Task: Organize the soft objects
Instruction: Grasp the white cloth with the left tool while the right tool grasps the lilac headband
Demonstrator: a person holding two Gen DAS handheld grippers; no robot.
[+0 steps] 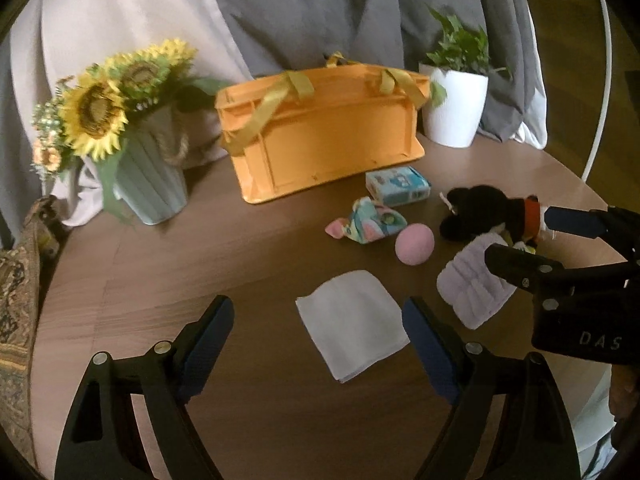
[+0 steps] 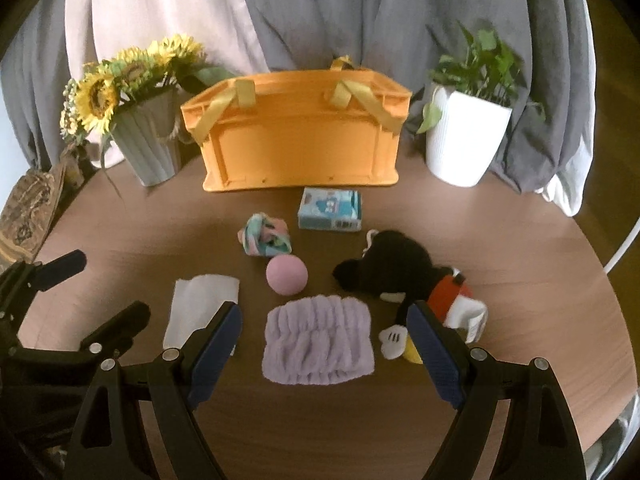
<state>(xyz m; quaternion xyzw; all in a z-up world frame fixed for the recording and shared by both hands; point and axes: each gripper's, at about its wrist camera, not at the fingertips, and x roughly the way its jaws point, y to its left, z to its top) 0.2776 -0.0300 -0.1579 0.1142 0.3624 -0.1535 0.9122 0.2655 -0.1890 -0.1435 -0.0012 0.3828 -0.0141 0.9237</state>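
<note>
While both my grippers hang open and empty over the table's (image 2: 120,232) near edge, stock reads left to right: left gripper (image 1: 318,334) above the white cloth (image 1: 352,324); crumpled pastel cloth (image 2: 265,239); pink ball (image 2: 287,275) mid-table; right gripper (image 2: 324,340) above the lilac headband (image 2: 319,346); tissue pack (image 2: 330,209) before the orange basket (image 2: 298,140) at the far edge; black plush (image 2: 394,272) toward the right edge.

Left claw (image 1: 318,344) agape, right claw (image 2: 324,344) agape
</note>
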